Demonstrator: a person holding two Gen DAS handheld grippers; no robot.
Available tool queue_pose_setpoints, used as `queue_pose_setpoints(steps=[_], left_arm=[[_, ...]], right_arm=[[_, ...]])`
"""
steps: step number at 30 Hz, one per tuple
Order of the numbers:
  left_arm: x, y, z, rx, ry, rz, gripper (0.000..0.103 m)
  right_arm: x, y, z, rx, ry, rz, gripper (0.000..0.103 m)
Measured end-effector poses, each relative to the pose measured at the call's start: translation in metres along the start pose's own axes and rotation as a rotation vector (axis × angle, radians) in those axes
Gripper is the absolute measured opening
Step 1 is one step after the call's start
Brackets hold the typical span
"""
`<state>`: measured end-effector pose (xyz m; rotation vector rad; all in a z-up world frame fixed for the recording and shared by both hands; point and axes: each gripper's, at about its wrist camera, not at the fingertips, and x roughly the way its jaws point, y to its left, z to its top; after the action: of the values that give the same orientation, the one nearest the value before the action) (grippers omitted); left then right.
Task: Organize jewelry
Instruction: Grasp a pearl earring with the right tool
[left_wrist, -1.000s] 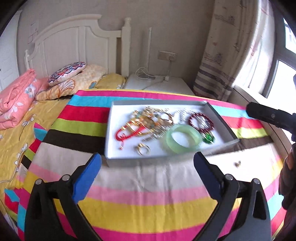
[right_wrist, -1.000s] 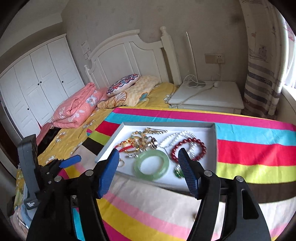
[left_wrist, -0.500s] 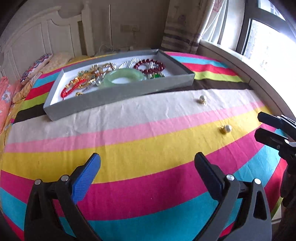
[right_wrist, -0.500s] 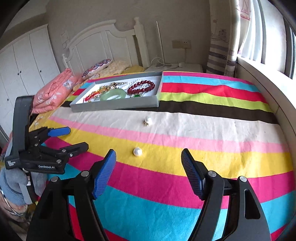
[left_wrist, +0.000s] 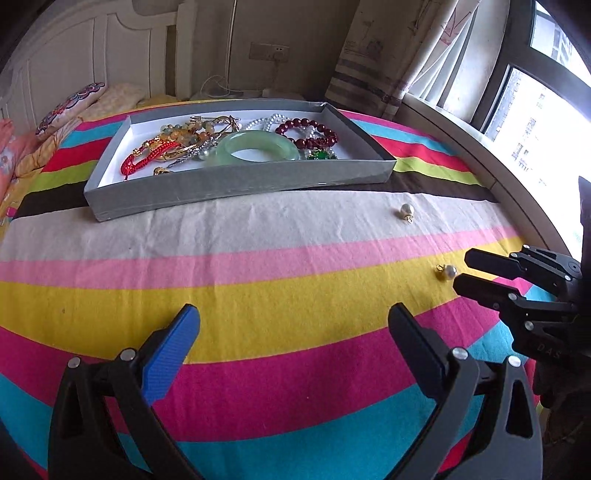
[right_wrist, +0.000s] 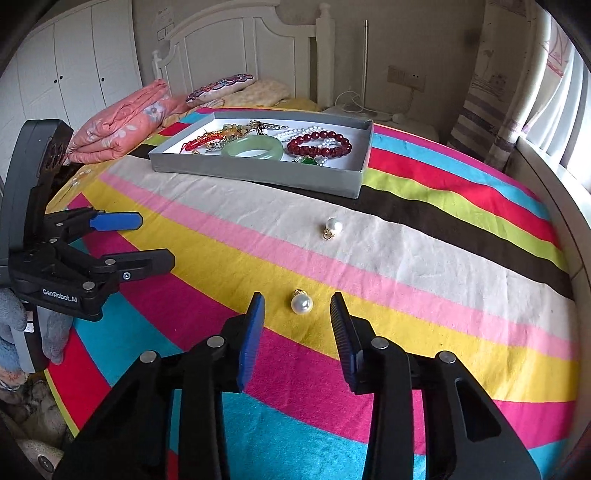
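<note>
Most of the jewelry is already piled in the grey tray up the bed: jade bangle, red bead bracelet and the rest. Two pearl pendants are left out on the striped blanket. My right claw is wide open and empty, with the near pearl right between its tips. The far pearl sits closer to the tray. Left claw is open too, holding nothing, off to the side

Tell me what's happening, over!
Right gripper open, lined up on near pearl. Left gripper open, idle. Second pearl loose on bedspread, outside jewelry box. Nothing in the way.
</note>
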<state>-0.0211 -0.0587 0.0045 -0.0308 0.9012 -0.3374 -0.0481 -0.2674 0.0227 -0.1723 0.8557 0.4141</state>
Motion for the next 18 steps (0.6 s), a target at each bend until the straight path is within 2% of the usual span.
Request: queue_pose_setpoints(steps=[8, 12, 18], left_arm=[[0.000, 0.001, 0.000, 0.000, -0.001, -0.001, 0.101], [0.000, 0.001, 0.000, 0.001, 0.000, 0.000, 0.101], [0.003, -0.005, 0.000, 0.029, 0.016, 0.040, 0.101]], right_arm=[[0.014, 0.003, 0.000, -0.034, 0.036, -0.003, 0.031], [0.014, 0.005, -0.001, -0.049, 0.025, -0.010, 0.016], [0.007, 0.005, -0.003, -0.044, -0.007, -0.010, 0.015]])
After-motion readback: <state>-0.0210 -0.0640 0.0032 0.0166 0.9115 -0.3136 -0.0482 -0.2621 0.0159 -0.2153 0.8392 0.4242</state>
